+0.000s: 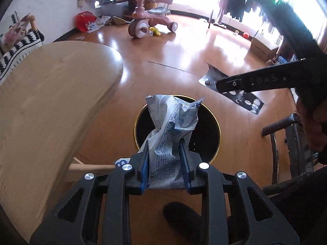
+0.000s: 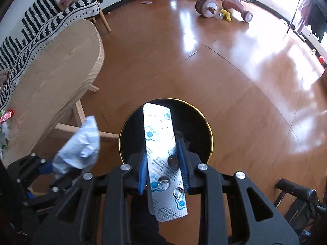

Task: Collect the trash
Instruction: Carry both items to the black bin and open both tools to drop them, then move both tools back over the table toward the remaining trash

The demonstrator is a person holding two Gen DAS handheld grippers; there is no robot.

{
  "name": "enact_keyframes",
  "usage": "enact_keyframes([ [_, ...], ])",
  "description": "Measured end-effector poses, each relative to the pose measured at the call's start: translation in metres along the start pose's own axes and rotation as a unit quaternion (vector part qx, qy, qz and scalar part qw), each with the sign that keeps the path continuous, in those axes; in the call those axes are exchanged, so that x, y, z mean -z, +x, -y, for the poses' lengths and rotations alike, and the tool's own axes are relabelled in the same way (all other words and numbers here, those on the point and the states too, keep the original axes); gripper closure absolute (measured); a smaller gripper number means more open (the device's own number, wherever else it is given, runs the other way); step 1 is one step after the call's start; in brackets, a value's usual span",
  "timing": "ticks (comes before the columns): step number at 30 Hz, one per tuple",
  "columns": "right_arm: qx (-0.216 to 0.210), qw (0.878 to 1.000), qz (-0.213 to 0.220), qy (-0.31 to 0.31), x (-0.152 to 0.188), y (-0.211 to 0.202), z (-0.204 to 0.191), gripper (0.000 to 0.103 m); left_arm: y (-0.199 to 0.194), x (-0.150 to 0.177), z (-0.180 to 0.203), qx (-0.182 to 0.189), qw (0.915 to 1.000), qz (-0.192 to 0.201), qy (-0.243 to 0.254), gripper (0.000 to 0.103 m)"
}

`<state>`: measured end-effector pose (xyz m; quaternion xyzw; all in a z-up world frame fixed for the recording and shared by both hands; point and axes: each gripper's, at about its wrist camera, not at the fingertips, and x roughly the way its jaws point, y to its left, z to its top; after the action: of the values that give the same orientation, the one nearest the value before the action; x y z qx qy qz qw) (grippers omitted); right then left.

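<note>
My left gripper (image 1: pixel 164 149) is shut on a crumpled white printed wrapper (image 1: pixel 171 122) and holds it above a round black bin with a gold rim (image 1: pixel 206 140) on the floor. My right gripper (image 2: pixel 163 153) is shut on a silver pill blister strip (image 2: pixel 161 143) and holds it over the same bin (image 2: pixel 196 126). In the right wrist view the left gripper and its wrapper (image 2: pixel 79 147) show at lower left, beside the bin. In the left wrist view the right gripper with the blister strip (image 1: pixel 212 77) shows at the right.
A light wooden table (image 1: pixel 51 102) stands left of the bin, with small litter at its left edge (image 2: pixel 6 116). A striped sofa (image 2: pixel 40 20) is behind it. A pink tricycle (image 1: pixel 147 20) stands on the wooden floor. A dark chair (image 1: pixel 290 143) is at the right.
</note>
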<state>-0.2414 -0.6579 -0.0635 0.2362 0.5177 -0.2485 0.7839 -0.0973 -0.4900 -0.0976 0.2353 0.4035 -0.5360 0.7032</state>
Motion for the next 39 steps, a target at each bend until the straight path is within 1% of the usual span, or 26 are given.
enact_keyframes([
  [9, -0.007, 1.0, 0.002, 0.007, -0.011, 0.002, 0.003, 0.076, 0.022, -0.007, 0.002, 0.016, 0.9998, -0.008, -0.012, 0.077],
  [15, -0.003, 1.0, 0.003, 0.018, -0.013, 0.003, 0.007, 0.075, 0.03, -0.011, 0.014, 0.014, 0.9999, -0.005, -0.006, 0.075],
  [16, 0.002, 1.0, 0.004, 0.022, -0.014, 0.003, 0.008, 0.066, 0.031, -0.012, 0.014, 0.014, 0.9999, -0.004, -0.001, 0.072],
  [17, 0.008, 1.0, 0.003, 0.026, -0.015, 0.004, 0.01, 0.054, 0.032, -0.013, 0.016, 0.011, 0.9999, 0.0, 0.001, 0.068],
  [18, 0.013, 0.999, 0.004, 0.03, -0.016, 0.004, 0.011, 0.035, 0.032, -0.014, 0.017, 0.011, 0.9999, 0.003, 0.002, 0.052],
  [19, 0.016, 0.999, 0.012, 0.033, -0.016, 0.002, 0.011, 0.032, 0.032, -0.014, 0.018, 0.011, 0.9999, 0.006, 0.003, 0.039],
  [20, 0.018, 0.999, 0.017, 0.031, -0.017, 0.0, 0.01, 0.032, 0.031, -0.014, 0.019, 0.012, 0.9998, 0.012, 0.005, 0.037],
  [24, 0.01, 0.999, 0.023, 0.028, -0.019, -0.004, 0.003, 0.032, 0.029, -0.015, 0.019, 0.01, 0.9999, 0.012, 0.006, 0.037],
  [26, 0.012, 0.999, 0.029, 0.022, -0.021, -0.006, -0.002, 0.032, 0.025, -0.015, 0.017, 0.007, 0.9999, 0.014, 0.006, 0.034],
  [28, 0.012, 0.999, 0.037, 0.02, -0.024, -0.011, -0.009, 0.03, 0.019, -0.015, 0.016, 0.003, 0.9998, 0.019, 0.006, 0.028],
  [30, 0.01, 0.998, 0.051, 0.018, -0.029, -0.019, -0.019, 0.029, 0.007, -0.015, 0.013, -0.005, 0.9996, 0.027, 0.006, 0.023],
  [32, 0.005, 0.998, 0.067, 0.015, -0.034, -0.028, -0.032, 0.027, -0.01, -0.013, 0.007, -0.015, 0.9991, 0.038, 0.005, 0.021],
  [33, -0.001, 0.997, 0.075, 0.012, -0.037, -0.033, -0.039, 0.026, -0.018, -0.011, 0.003, -0.021, 0.9989, 0.042, 0.002, 0.018],
  [34, -0.009, 0.997, 0.083, 0.008, -0.04, -0.038, -0.049, 0.025, -0.028, -0.01, -0.003, -0.029, 0.9985, 0.047, -0.002, 0.017],
  [36, -0.023, 0.995, 0.096, -0.005, -0.044, -0.046, -0.069, 0.021, -0.052, -0.005, -0.021, -0.047, 0.9969, 0.062, -0.015, 0.015],
  [39, -0.036, 0.993, 0.11, -0.038, -0.051, -0.053, -0.115, 0.02, -0.089, 0.007, -0.053, -0.088, 0.9924, 0.077, -0.039, 0.012],
])
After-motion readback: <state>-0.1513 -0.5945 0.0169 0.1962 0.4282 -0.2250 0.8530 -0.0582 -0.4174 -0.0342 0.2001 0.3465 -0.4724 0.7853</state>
